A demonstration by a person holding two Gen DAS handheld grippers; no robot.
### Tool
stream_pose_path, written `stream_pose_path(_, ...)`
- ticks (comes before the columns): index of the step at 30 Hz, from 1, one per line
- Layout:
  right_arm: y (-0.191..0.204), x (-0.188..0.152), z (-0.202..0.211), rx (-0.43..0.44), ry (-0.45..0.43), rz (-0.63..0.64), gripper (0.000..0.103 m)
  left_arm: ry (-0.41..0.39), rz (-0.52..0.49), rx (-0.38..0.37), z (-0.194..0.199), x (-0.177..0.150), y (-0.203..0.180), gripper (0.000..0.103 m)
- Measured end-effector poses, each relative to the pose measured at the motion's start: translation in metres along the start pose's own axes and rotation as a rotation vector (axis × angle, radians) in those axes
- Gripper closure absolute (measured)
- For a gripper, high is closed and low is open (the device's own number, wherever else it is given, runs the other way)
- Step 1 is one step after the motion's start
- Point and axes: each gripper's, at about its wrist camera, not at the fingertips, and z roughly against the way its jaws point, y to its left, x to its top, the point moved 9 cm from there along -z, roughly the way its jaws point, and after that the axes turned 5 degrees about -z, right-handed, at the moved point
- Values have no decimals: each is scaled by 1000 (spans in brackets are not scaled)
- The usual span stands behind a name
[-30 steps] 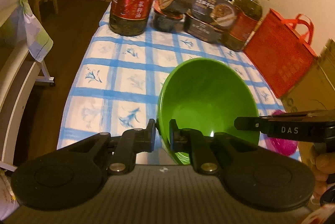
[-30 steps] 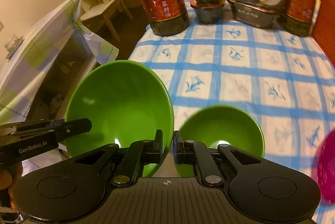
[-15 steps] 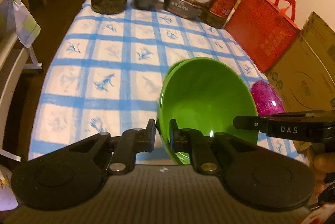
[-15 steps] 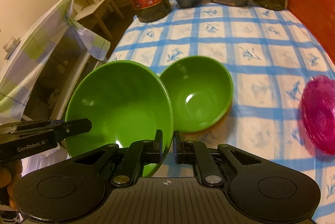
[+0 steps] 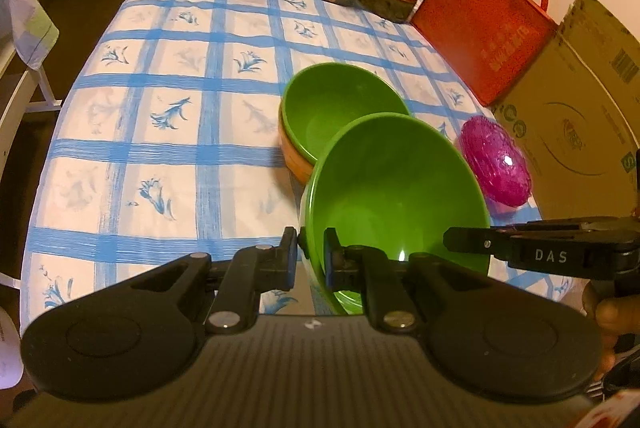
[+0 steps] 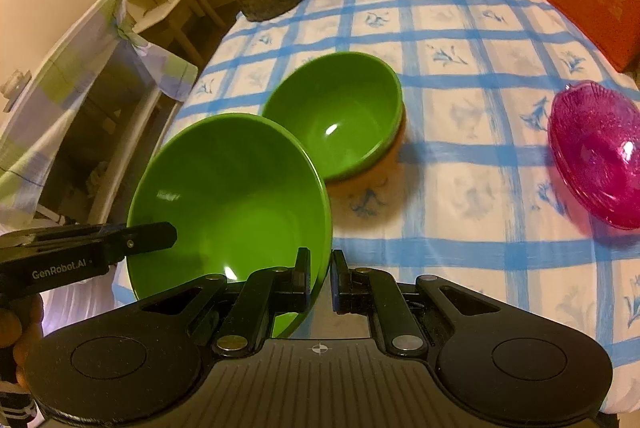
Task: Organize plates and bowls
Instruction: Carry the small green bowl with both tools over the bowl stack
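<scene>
1. Left tool [image 5: 307, 256] and right tool [image 6: 321, 278] each pinch opposite rims of the large green bowl [image 5: 396, 183], held tilted above the tabletop [image 5: 180, 163].
2. Advice: level it, centre it over the stacked green bowl [image 6: 340, 119], lower squarely, release both together.
3. Checked cloth; pink dish [image 6: 596, 155] nearby; bottles, boxes behind.
</scene>
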Motion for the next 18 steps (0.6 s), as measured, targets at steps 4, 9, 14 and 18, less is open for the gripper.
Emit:
stream_pose_path(4,-4,-1,2,-2,-4,-7,94,1,-7,-1,-2,-1,-5,92)
stream_pose_path(9,-7,-1,3,-3,-4,-14,94,4,-8,-2,-4,-1,-6,92)
stream_pose_path(14,-7,2,9,-7,-15,-14,94,-3,-4,-15,-2,4,-8,92)
stream_pose_path(18,-7,14,14,-8,-29,-15,94,-19,-19,-20,0,18,-11,92)
